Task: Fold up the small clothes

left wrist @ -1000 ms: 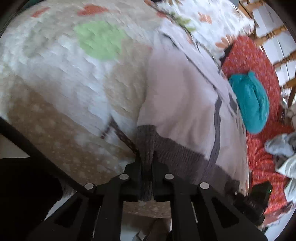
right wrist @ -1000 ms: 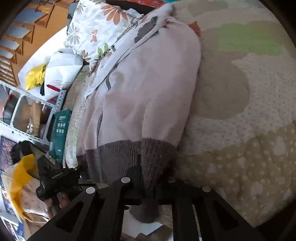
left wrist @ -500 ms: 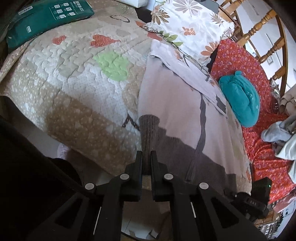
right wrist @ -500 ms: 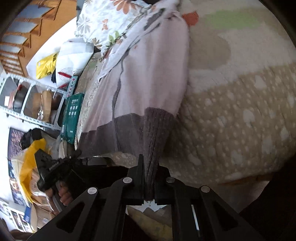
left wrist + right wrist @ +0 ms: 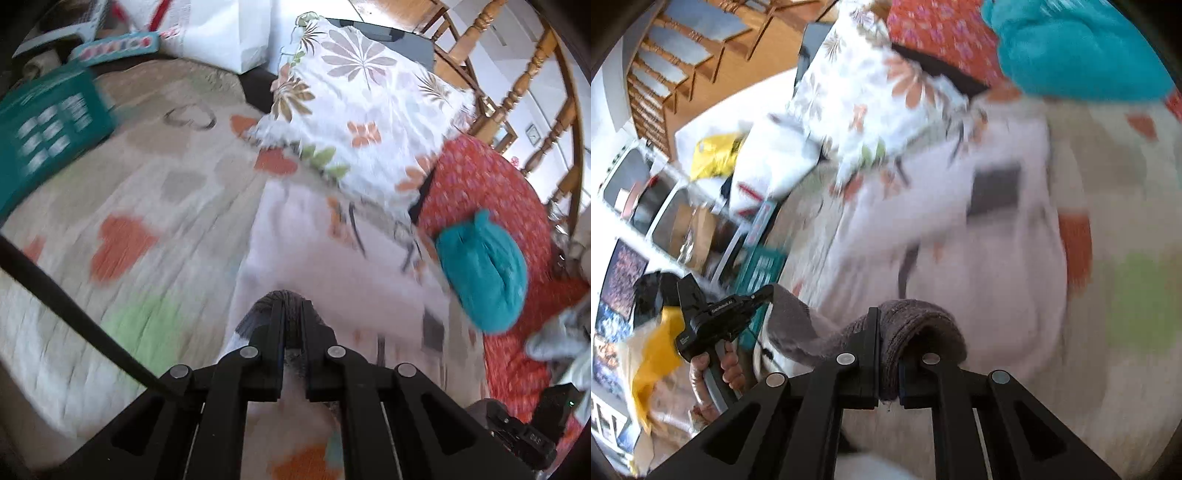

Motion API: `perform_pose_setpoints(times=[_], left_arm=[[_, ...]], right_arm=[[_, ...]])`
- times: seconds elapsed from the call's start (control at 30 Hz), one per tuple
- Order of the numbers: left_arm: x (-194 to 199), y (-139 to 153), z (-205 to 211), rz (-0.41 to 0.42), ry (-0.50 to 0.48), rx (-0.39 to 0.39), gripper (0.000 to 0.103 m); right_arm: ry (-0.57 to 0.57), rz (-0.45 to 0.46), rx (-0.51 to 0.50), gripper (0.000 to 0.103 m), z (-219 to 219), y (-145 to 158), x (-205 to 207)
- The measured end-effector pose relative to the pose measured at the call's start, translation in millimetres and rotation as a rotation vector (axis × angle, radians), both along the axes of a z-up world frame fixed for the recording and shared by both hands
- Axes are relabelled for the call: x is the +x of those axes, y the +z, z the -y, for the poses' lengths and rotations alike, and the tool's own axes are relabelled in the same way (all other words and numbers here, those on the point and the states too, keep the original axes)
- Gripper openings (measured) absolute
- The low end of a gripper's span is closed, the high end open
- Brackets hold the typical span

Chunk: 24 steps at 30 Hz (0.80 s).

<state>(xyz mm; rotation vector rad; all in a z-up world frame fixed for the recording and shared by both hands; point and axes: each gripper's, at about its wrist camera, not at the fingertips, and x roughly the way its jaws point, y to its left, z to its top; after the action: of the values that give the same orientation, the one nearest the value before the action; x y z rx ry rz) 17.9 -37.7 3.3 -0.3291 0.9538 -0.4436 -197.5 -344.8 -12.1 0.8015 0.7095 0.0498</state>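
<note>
Left gripper and right gripper, fingers clamped on the pink sweater's grey hem, lift it toward the floral pillow, apparently to fold it in half.

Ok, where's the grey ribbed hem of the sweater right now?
The grey ribbed hem is lifted over the pale sweater body, pinched between the right hand-held gripper and the left hand-held gripper, short of the floral pillow.

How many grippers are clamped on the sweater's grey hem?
2: the left gripper pinches the grey hem at one corner, the right gripper at the other.
</note>
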Motion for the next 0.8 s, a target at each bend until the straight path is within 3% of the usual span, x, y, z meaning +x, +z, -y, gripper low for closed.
perform_pose_setpoints(times=[0.13,0.23,0.27,0.3,0.33,0.37,0.4,0.47,0.57,0.8], left_arm=[[96.2,-3.9,57.1,0.037,0.074,0.132,0.008],[146.4,-30.1,90.1,-0.014,0.081,0.274,0.009],[153.6,-36.8,91.9,-0.036,0.086,0.293,0.008],[159.8,-43.6,88.1,-0.062,0.084,0.263,0.009],[161.2,-46.9,81.3,-0.072,0.079,0.216,0.010],[160.5,-49.2,75.7,-0.078,0.073,0.189,0.017],[158.2,-52.2,68.8,-0.087,0.065,0.165,0.028],[151.5,-56.8,55.3,-0.097,0.066,0.167,0.034],[134.8,-62.1,34.8,-0.111,0.046,0.178,0.037],[92.8,-79.9,8.3,-0.224,0.001,0.083,0.063]], right_arm=[[-0.113,-0.065,-0.096,0.007,44.4,-5.7,78.8],[-0.183,-0.169,-0.163,0.011,79.9,-33.9,136.2],[-0.202,-0.221,-0.175,0.012,90.0,-45.4,149.7],[-0.219,-0.251,-0.165,0.013,98.4,-53.6,156.5],[-0.229,-0.240,-0.124,0.015,105.2,-57.5,157.3],[-0.231,-0.217,-0.094,0.023,108.5,-57.3,155.2],[-0.232,-0.192,-0.078,0.040,110.3,-54.8,150.7],[-0.255,-0.159,-0.118,0.065,111.8,-45.7,136.9],[-0.275,-0.161,-0.171,0.067,113.6,-40.5,109.9],[-0.197,-0.200,-0.110,0.067,95.3,-71.3,31.1]])
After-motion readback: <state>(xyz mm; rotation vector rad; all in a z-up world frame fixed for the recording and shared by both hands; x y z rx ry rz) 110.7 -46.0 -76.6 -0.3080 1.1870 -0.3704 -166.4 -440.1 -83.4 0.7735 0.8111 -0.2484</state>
